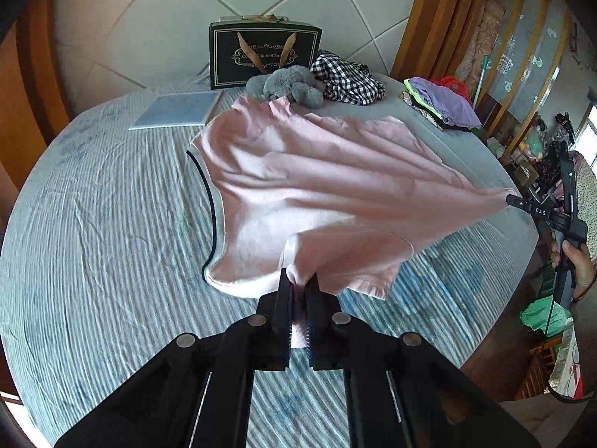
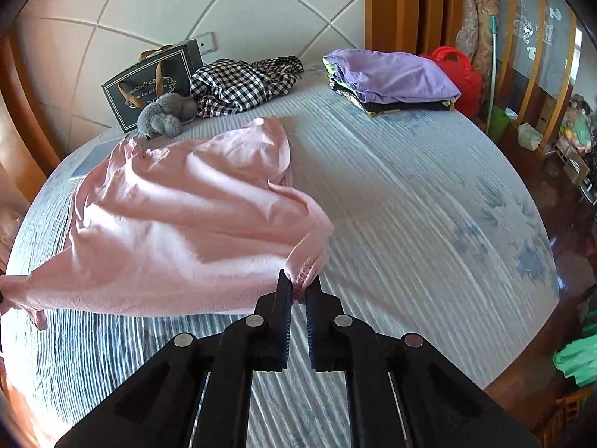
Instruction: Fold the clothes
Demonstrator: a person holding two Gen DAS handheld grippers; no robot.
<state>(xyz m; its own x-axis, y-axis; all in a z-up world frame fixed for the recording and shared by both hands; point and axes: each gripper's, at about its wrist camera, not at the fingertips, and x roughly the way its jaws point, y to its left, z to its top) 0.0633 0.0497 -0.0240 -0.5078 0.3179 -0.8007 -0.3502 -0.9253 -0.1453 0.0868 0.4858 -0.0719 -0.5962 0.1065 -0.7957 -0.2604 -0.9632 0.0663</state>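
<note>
- The left claw (image 1: 298,280) is clamped on a bunched corner of the pink shirt (image 1: 298,175), cloth squeezed between its fingers.
- The right claw (image 2: 300,285) is clamped on another pink corner; in the left view it shows at the far right, with a hand (image 1: 576,265) on its grip.
- Between the two claws the shirt hangs stretched and lifted, while its far part, near the collar, lies on the striped bed (image 1: 93,205).
- The step in hand looks like spreading or carrying the lifted edge for a fold; no fold is made yet.
- Next move likely calls for both claws travelling together, keeping the cloth taut, then lowering the edge flat before letting go.
- Beyond the shirt sit a grey plush (image 1: 287,86), a checked garment (image 2: 242,84), a gift bag (image 1: 265,50) and a folded stack (image 2: 391,80), well apart from the claws.
</note>
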